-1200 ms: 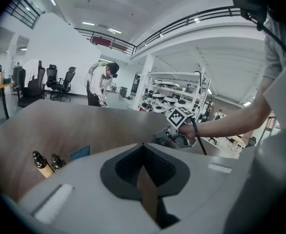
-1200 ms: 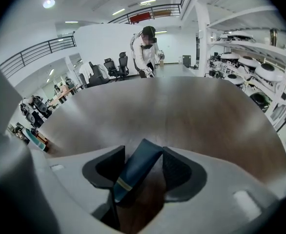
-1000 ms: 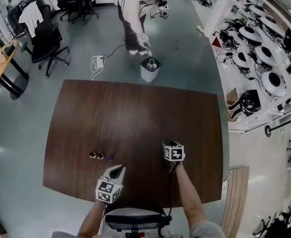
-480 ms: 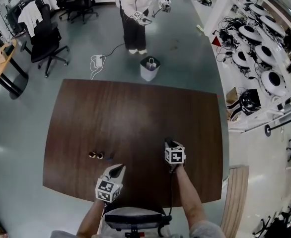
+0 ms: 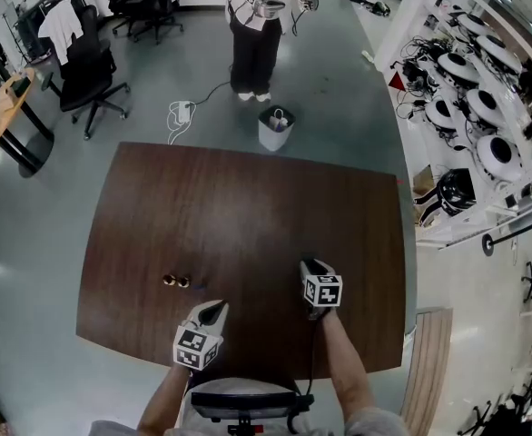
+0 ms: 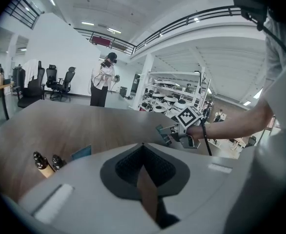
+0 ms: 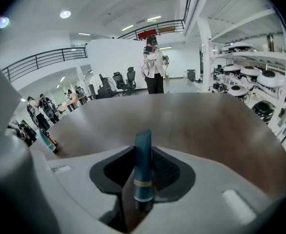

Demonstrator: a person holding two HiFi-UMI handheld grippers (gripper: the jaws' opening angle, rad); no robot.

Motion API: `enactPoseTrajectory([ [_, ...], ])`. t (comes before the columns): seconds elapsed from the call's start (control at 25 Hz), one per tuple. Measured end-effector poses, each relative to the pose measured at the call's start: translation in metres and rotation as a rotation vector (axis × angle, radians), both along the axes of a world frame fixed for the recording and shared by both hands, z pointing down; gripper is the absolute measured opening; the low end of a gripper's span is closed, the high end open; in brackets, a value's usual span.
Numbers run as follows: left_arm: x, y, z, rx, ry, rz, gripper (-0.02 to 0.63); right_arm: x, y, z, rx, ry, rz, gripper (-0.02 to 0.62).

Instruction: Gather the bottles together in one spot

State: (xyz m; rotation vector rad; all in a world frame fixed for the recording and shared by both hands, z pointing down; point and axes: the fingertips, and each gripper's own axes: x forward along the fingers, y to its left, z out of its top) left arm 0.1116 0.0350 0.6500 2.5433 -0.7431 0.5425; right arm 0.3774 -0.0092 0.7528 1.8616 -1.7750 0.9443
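Two small dark-capped bottles [image 5: 169,281] [image 5: 183,282] stand side by side near the table's left front; the left gripper view shows them [image 6: 40,162] [image 6: 58,161] low at the left. My right gripper [image 5: 308,264] [image 7: 143,147] is shut on a slim dark-teal bottle [image 7: 143,174] with a pale band, upright between the pads; its jaws have just been closing. My left gripper [image 5: 215,310] [image 6: 143,150] hovers near the front edge, right of the pair, jaws a narrow gap apart, nothing between them.
The dark wooden table [image 5: 248,207] has its front edge by my arms. A small blue-green thing [image 6: 82,152] lies just behind the two bottles. Beyond the far edge stand a white bin [image 5: 275,127] and a person [image 5: 259,25]; office chairs [image 5: 89,80] stand at the back left.
My right gripper has tipped slightly downward, staying almost in place. The left gripper has not moved. The person at the back has straightened up and stepped to the right.
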Motion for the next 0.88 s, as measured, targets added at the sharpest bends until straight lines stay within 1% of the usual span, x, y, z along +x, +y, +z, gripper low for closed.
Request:
enactPoseTrajectory([
  [0.4, -0.006, 0.005, -0.004, 0.013, 0.006, -0.007, 0.003, -0.021, 0.007, -0.017, 0.067, -0.016, -0.021, 0.098],
  [0.68, -0.009, 0.007, -0.008, 0.026, 0.009, -0.015, 0.003, -0.029, 0.010, -0.031, 0.101, -0.004, -0.043, 0.083],
  [0.88, -0.012, 0.009, -0.010, 0.038, 0.014, -0.026, 0.003, -0.039, 0.009, -0.045, 0.160, -0.002, -0.073, 0.081],
])
